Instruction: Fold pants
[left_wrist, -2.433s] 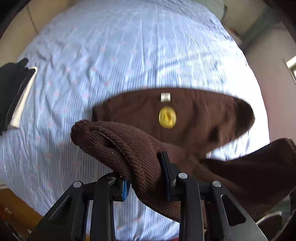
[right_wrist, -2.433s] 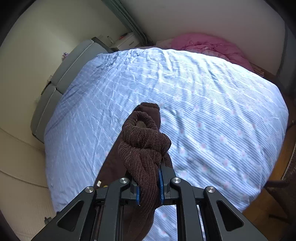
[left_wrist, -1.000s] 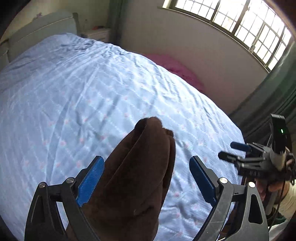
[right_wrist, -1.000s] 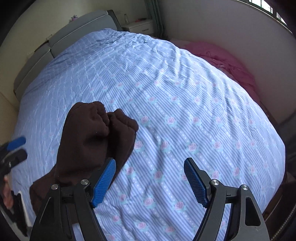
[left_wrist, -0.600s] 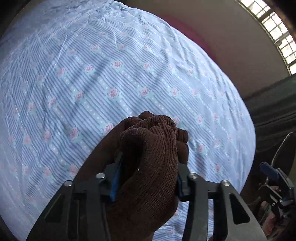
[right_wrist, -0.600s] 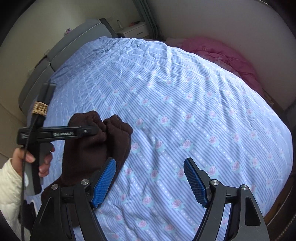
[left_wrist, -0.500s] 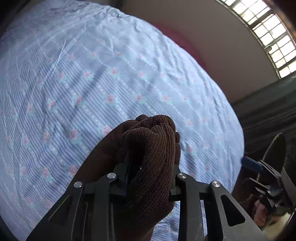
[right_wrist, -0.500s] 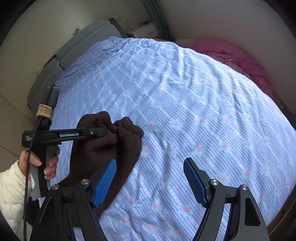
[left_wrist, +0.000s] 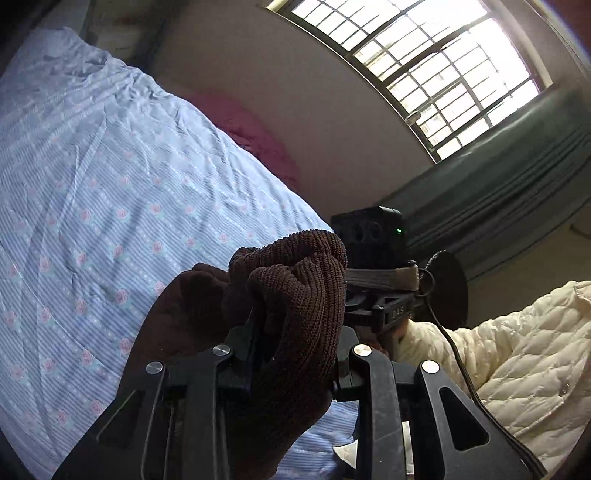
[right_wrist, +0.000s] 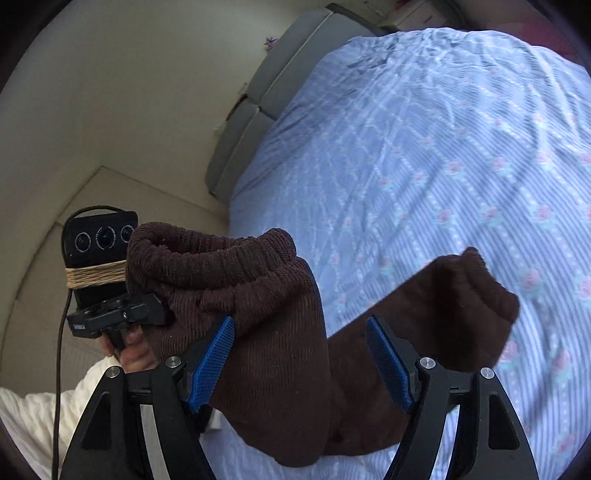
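Brown pants (left_wrist: 295, 317), blue rose-print sheet (left_wrist: 110, 177)

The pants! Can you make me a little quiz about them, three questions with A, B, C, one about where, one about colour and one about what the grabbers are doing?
1. Where is the bunched end of the pants?
A. On the floor
B. Between the left hand-held gripper jaws
C. On the pink bedding

2. What colour are the pants?
A. Dark brown
B. Green
C. White

3. How is the right hand-held gripper?
A. Shut on the bed sheet
B. Out of view
C. Open, blue pads apart

Answers: B, the brown knit is pinched between closed jaws; A, the ribbed cloth is brown in both views; C, the pads stand wide and do not press the cloth.
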